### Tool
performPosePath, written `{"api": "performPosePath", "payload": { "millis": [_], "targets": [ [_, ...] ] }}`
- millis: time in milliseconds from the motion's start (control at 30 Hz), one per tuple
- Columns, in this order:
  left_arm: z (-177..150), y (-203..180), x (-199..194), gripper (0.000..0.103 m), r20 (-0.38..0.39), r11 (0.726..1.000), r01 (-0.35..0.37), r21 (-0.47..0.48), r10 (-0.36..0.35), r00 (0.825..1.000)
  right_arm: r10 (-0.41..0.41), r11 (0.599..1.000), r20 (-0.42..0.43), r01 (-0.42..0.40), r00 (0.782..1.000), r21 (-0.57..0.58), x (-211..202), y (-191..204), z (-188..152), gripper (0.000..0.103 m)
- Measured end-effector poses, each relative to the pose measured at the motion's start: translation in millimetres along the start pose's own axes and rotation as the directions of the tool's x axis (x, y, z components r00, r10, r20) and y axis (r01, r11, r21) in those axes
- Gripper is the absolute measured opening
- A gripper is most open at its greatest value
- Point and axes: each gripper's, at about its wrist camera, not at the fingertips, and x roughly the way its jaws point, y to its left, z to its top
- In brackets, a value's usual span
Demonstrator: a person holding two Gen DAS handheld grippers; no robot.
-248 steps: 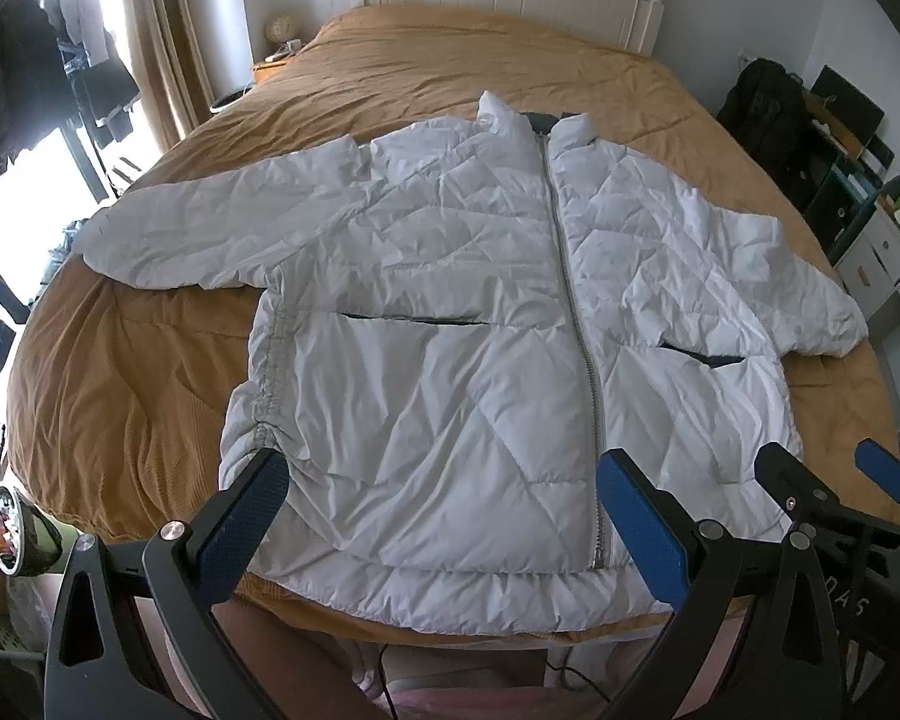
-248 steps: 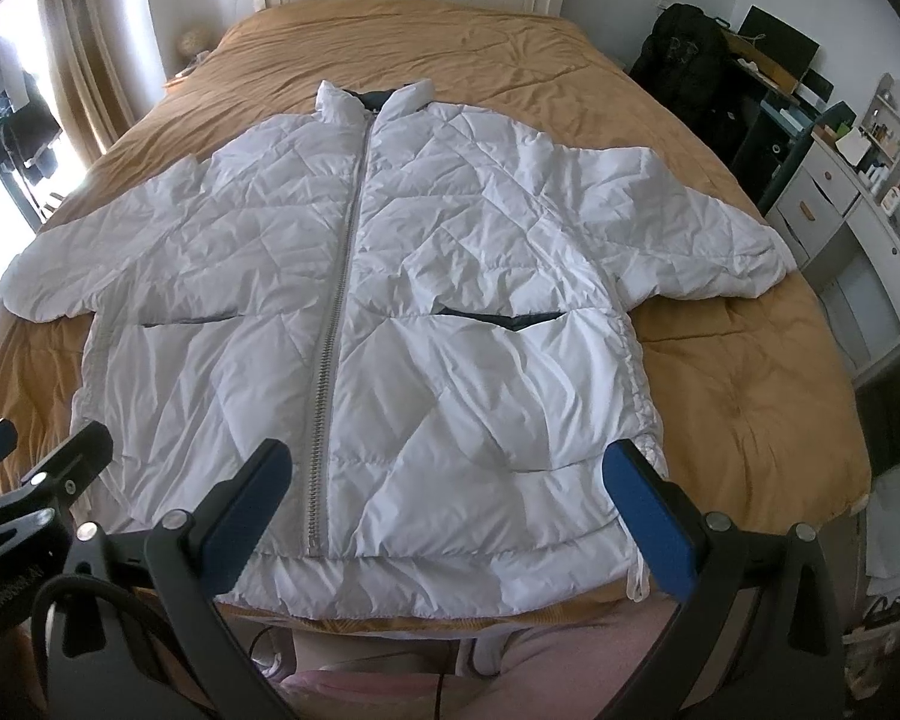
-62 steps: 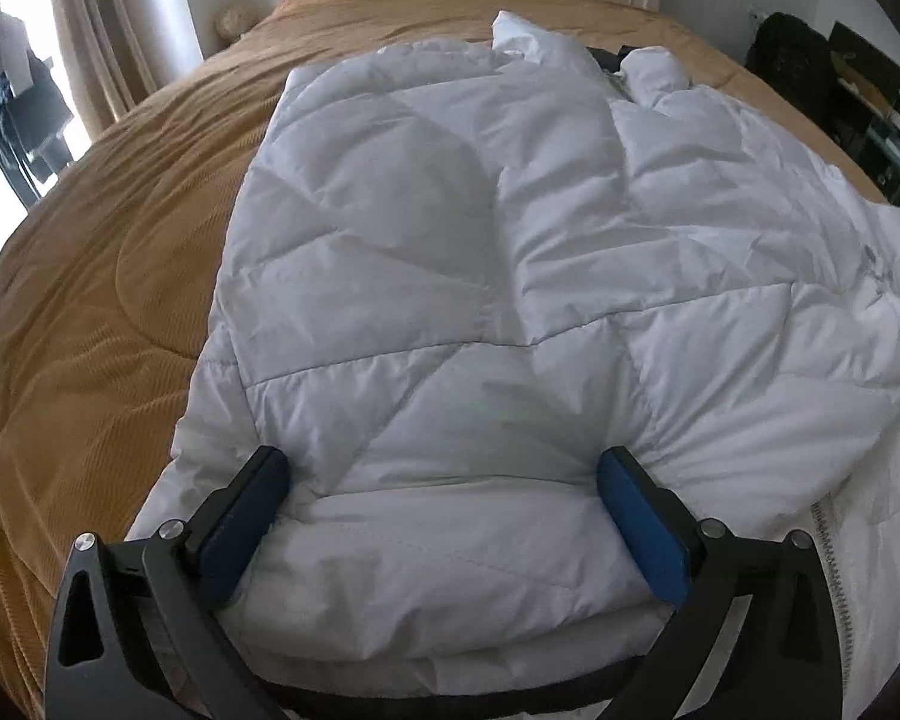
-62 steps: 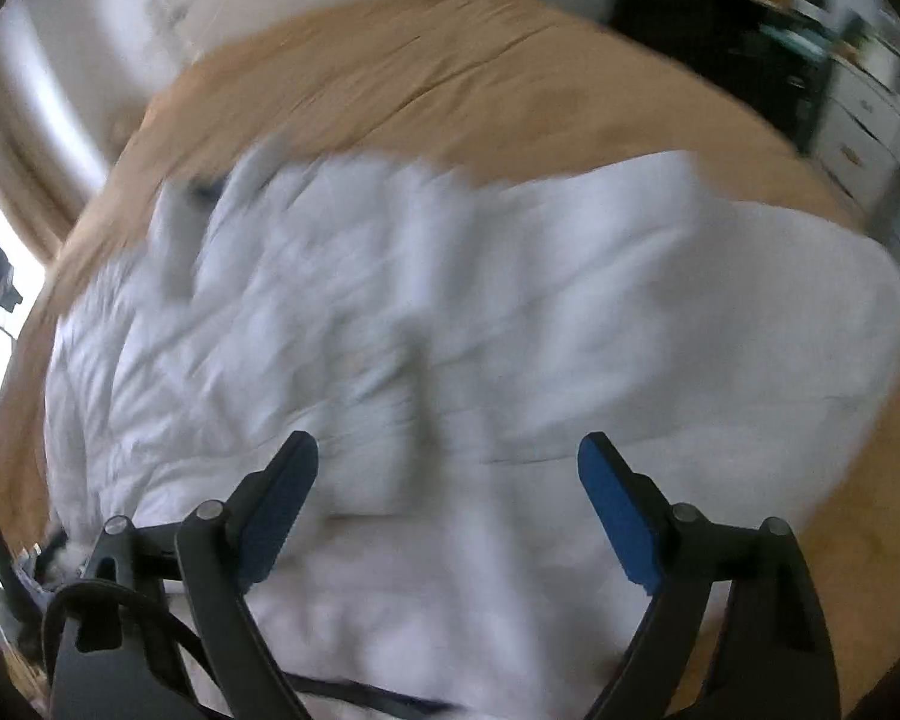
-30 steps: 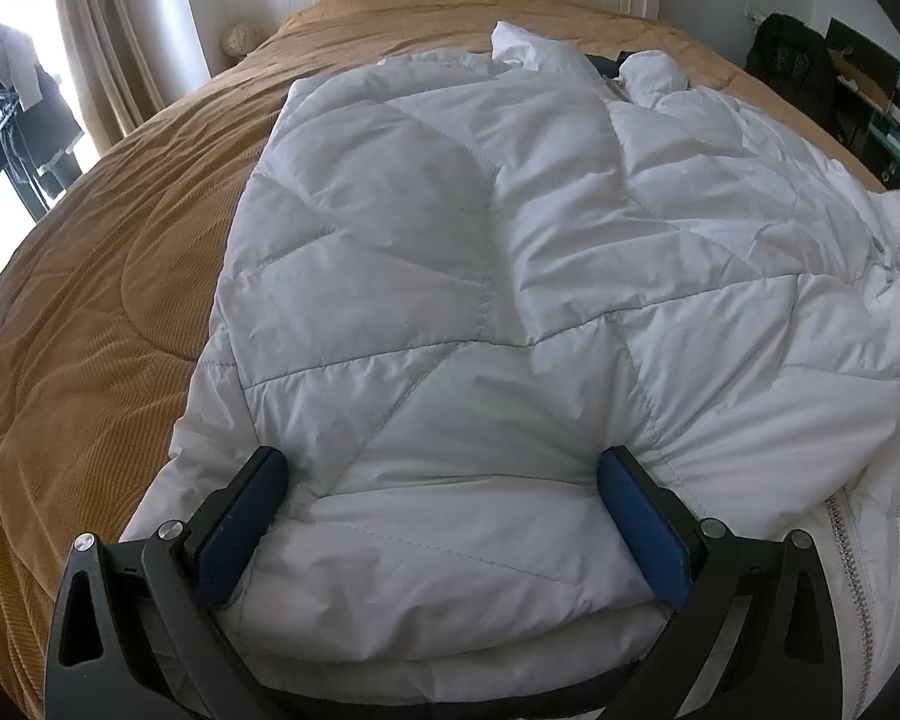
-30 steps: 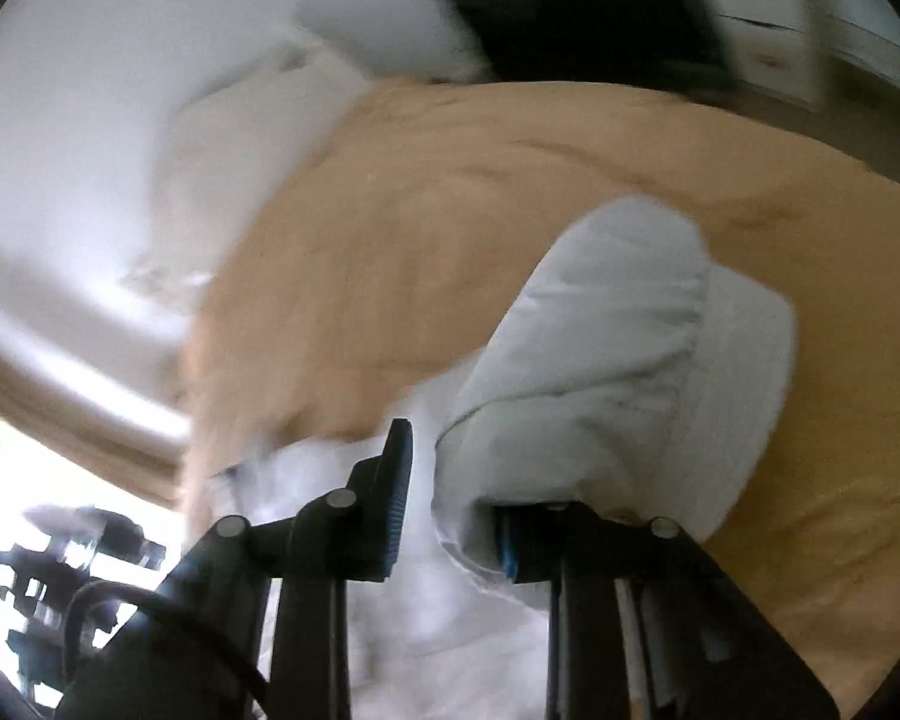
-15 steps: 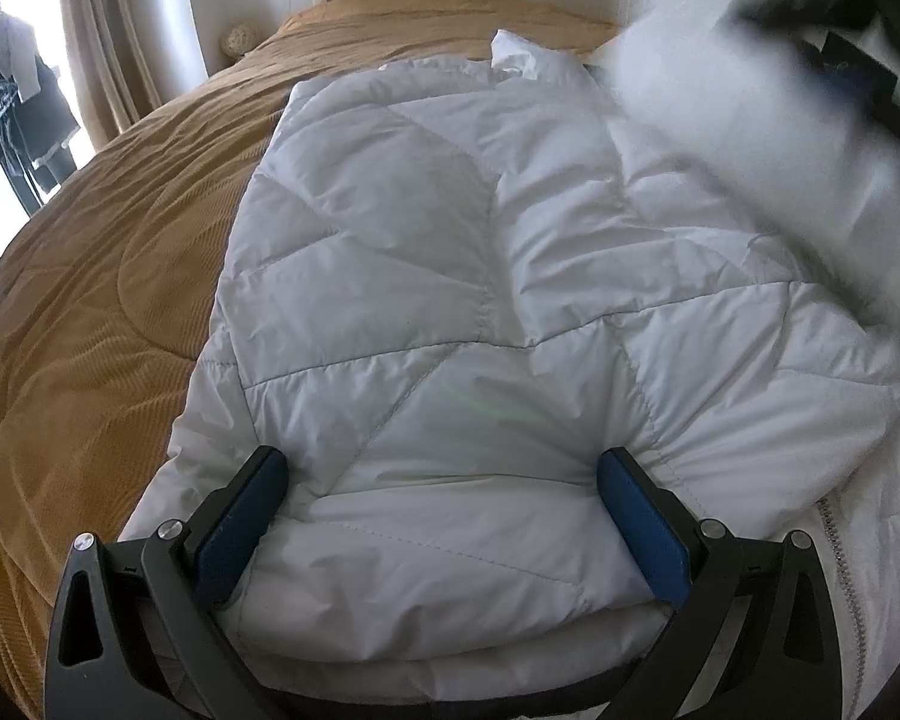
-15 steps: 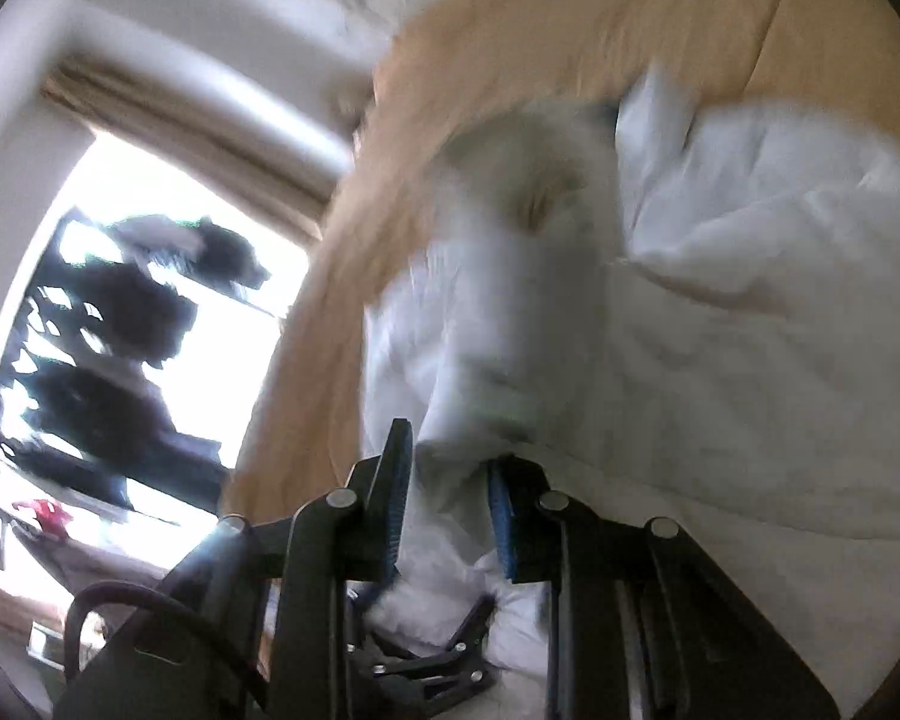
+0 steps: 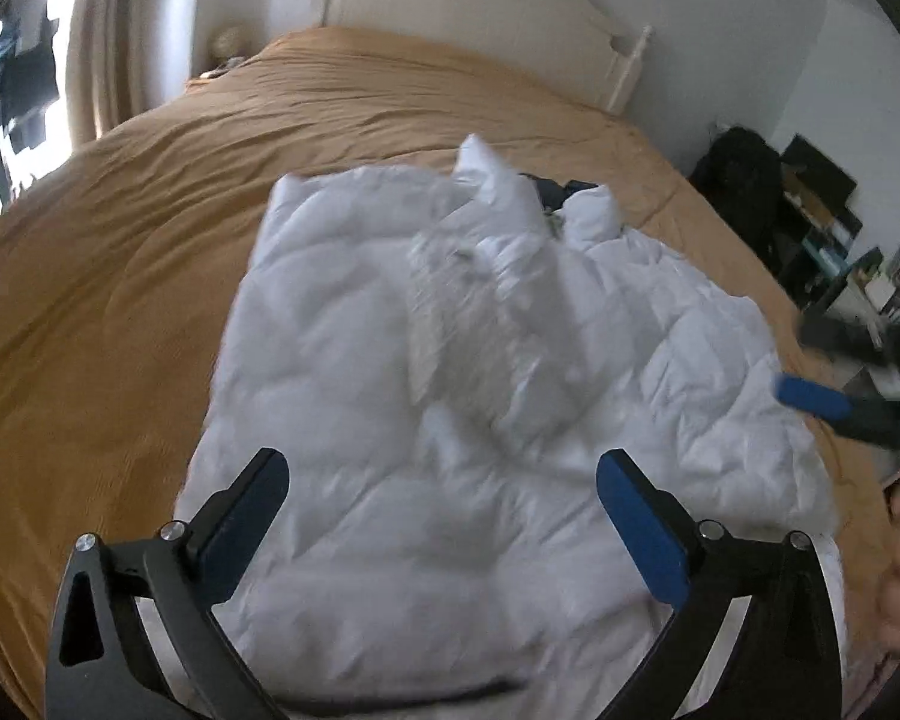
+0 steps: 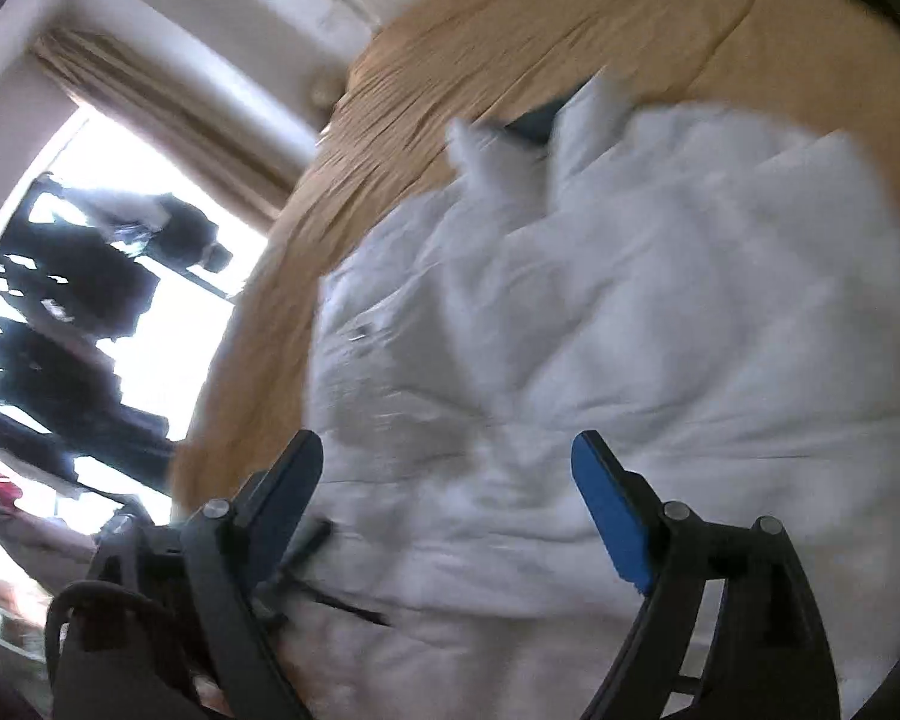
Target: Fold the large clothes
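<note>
Bed [image 9: 120, 252] w/ tan cover, white headboard [image 9: 558, 6] at far end. Beige curtain [image 9: 114, 42] by bright window; dark clothes [image 10: 84, 294] hanging there. Black bag [image 9: 741, 171] and shelves [image 9: 834, 240] beside bed.

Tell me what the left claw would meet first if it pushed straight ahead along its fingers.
Most likely the white jacket: the left claw points down at its folded, puffy body on the bed, jaws wide apart with nothing between them. Depth is unclear in the blurred fisheye view.
</note>
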Motion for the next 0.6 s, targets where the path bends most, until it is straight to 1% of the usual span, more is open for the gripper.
{"api": "performPosePath", "payload": {
  "millis": [33, 67, 100, 133, 200, 233, 267, 300, 333, 367, 400, 433, 500, 533, 600],
  "targets": [
    [10.0, -9.4, 13.3, 0.103, -0.011, 0.997, -0.061, 0.042, 0.062, 0.998, -0.050, 0.999, 0.015, 0.051, 0.999, -0.011, -8.6, -7.3, -0.4, 0.085],
    [15.6, -13.6, 25.2, 0.103, -0.027, 0.993, -0.098, 0.059, 0.099, 0.995, -0.101, 0.995, 0.028, 0.101, 0.995, -0.009, -16.4, -16.5, -2.2, 0.085],
    [21.7, -15.4, 41.2, 0.102, -0.062, 0.993, -0.105, 0.061, 0.109, 0.992, -0.133, 0.991, 0.035, 0.133, 0.991, -0.003, -23.7, -26.9, -5.6, 0.085],
    [22.7, -15.6, 51.4, 0.101, -0.088, 0.995, -0.087, 0.049, 0.091, 0.992, -0.150, 0.989, 0.036, 0.150, 0.988, 0.003, -28.0, -34.2, -7.0, 0.085],
    [26.3, -13.5, 72.7, 0.098, -0.142, 1.000, 0.005, 0.001, -0.005, 0.990, -0.171, 0.985, 0.036, 0.171, 0.985, 0.011, -36.7, -48.3, -8.8, 0.085],
    [26.9, -11.7, 84.5, 0.084, -0.170, 0.998, 0.049, -0.038, -0.055, 0.984, -0.193, 0.981, 0.035, 0.192, 0.981, 0.018, -38.4, -57.0, -12.3, 0.085],
    [26.1, -11.1, 90.9, 0.061, -0.187, 0.997, 0.056, -0.061, -0.066, 0.980, -0.218, 0.976, 0.035, 0.217, 0.975, 0.025, -40.0, -65.7, -15.5, 0.085],
    [24.0, -10.9, 96.3, 0.053, -0.203, 0.995, 0.056, -0.082, -0.072, 0.976, -0.234, 0.972, 0.033, 0.234, 0.972, 0.029, -33.5, -65.7, -20.5, 0.085],
    [24.3, -10.7, 98.7, 0.040, -0.209, 0.993, 0.064, -0.099, -0.083, 0.974, -0.246, 0.969, 0.029, 0.245, 0.969, 0.036, -35.4, -72.5, -22.2, 0.085],
    [24.8, -10.5, 97.8, 0.023, -0.209, 0.991, 0.078, -0.110, -0.100, 0.973, -0.253, 0.967, 0.025, 0.252, 0.967, 0.042, -37.8, -79.1, -23.8, 0.085],
    [25.5, -10.2, 94.4, 0.020, -0.212, 0.986, 0.104, -0.127, -0.130, 0.969, -0.257, 0.966, 0.024, 0.255, 0.966, 0.045, -34.9, -79.2, -26.7, 0.085],
    [26.4, -9.6, 88.6, 0.018, -0.206, 0.984, 0.105, -0.143, -0.134, 0.969, -0.256, 0.966, 0.026, 0.255, 0.966, 0.049, -35.5, -81.6, -28.5, 0.085],
    [30.7, -3.2, 68.9, 0.018, -0.166, 0.979, 0.123, -0.162, -0.150, 0.975, -0.268, 0.963, 0.035, 0.266, 0.963, 0.048, -47.0, -82.4, -30.2, 0.085],
    [33.8, 2.8, 51.9, 0.018, -0.135, 0.977, 0.132, -0.166, -0.155, 0.979, -0.280, 0.960, 0.044, 0.278, 0.959, 0.041, -50.6, -82.1, -29.3, 0.085],
    [37.9, 11.7, 30.5, 0.018, -0.106, 0.976, 0.137, -0.169, -0.156, 0.982, -0.300, 0.954, 0.068, 0.299, 0.952, 0.017, -55.3, -77.7, -25.3, 0.085]
  ]
}}
